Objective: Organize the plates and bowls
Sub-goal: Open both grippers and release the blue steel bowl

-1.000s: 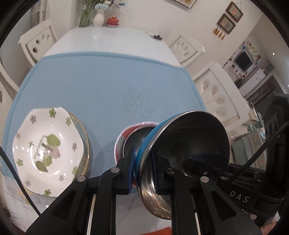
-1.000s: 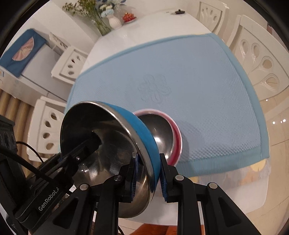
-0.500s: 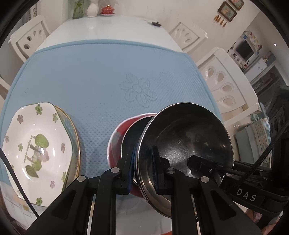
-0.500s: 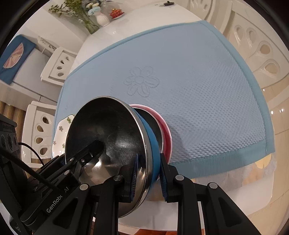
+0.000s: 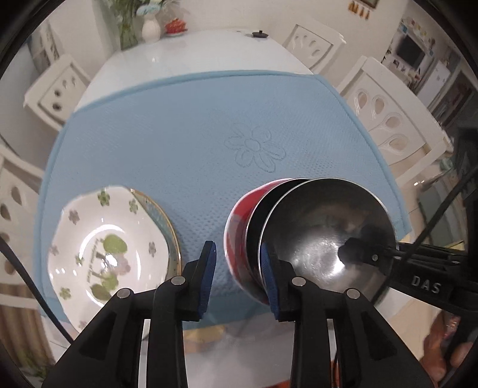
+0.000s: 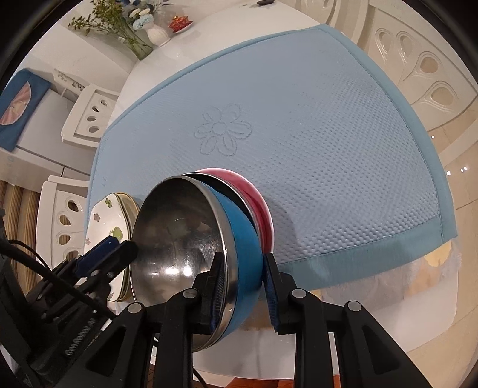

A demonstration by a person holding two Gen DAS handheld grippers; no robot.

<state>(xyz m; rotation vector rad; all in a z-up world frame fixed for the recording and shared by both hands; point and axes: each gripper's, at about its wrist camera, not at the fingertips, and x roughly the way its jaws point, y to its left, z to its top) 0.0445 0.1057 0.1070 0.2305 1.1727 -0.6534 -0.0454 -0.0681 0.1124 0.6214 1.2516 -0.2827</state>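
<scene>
The left gripper (image 5: 238, 276) has its blue-padded fingers spread apart with nothing between them; its right finger (image 5: 269, 277) lies just at the rim of the nested bowls, and whether it touches them I cannot tell. The right gripper (image 6: 242, 283) pinches the wall of the blue-sided steel bowl (image 6: 239, 238), one finger inside against the shiny interior, the other outside on the blue skin. That bowl sits tilted inside the red bowl (image 6: 263, 209), which rests on the light blue mat (image 6: 328, 134) near its front edge. Toward the mat's front left corner lies the white floral plate (image 5: 101, 247), stacked on a gold-rimmed plate (image 5: 167, 221). The mat covers the near part of a white dining table (image 5: 194, 50), with a white vase of flowers (image 5: 151, 28) at the far edge and white chairs (image 5: 385, 107) around.
</scene>
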